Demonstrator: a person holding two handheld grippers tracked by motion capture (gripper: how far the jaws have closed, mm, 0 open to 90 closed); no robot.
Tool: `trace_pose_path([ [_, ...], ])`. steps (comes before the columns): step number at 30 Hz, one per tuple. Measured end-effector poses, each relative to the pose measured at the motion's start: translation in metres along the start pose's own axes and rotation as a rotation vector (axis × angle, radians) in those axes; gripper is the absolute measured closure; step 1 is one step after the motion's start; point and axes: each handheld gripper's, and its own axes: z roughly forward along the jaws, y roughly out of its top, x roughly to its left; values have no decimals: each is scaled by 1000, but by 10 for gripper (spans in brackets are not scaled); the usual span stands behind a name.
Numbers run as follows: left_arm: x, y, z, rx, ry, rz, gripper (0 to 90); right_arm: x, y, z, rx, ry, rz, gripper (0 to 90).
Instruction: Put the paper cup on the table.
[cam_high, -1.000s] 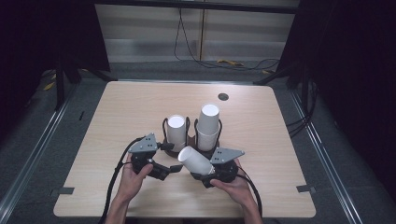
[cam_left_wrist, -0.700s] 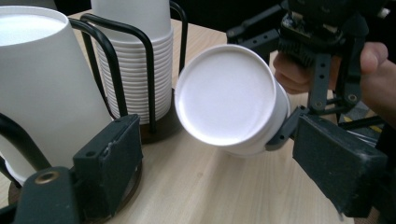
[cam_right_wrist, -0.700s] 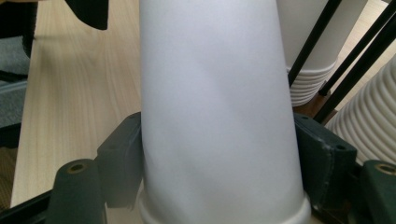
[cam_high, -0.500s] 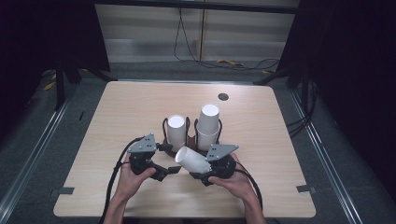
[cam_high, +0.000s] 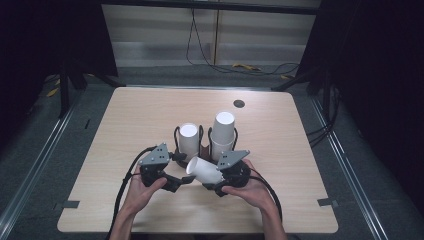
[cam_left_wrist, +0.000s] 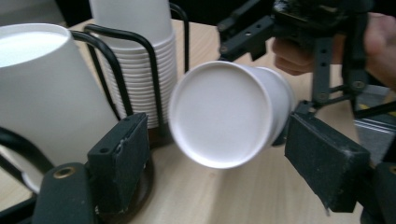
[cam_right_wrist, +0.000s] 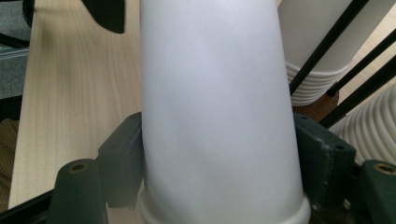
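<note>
White smooth tapered paper cup (cam_right_wrist: 219, 116) clamped sideways in right tool (cam_high: 216, 176); left tool (cam_left_wrist: 224, 154) spread, ungripping.

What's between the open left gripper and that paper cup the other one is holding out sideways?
Nothing visible. The paper cup, clamped by the right gripper, points its closed bottom straight at the left gripper, whose fingers stand apart on either side. The wire rack with the stacked cups sits off to the side.

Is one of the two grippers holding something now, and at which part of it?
The right gripper holds a white paper cup lying sideways, its jaws on the wall near the rim. The left gripper is open.
</note>
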Motion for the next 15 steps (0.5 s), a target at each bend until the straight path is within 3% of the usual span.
trace_pose_path([
  [2, 0, 0, 0, 19, 13, 1, 208, -1, 3, 0, 17, -15, -12, 266],
  [8, 1, 1, 1, 54, -38, -18, 162, -1, 7, -1, 23, 8, -21, 266],
  [15, 0, 4, 4, 87, -49, 0, 158, -1, 6, 0, 46, 16, -32, 268],
])
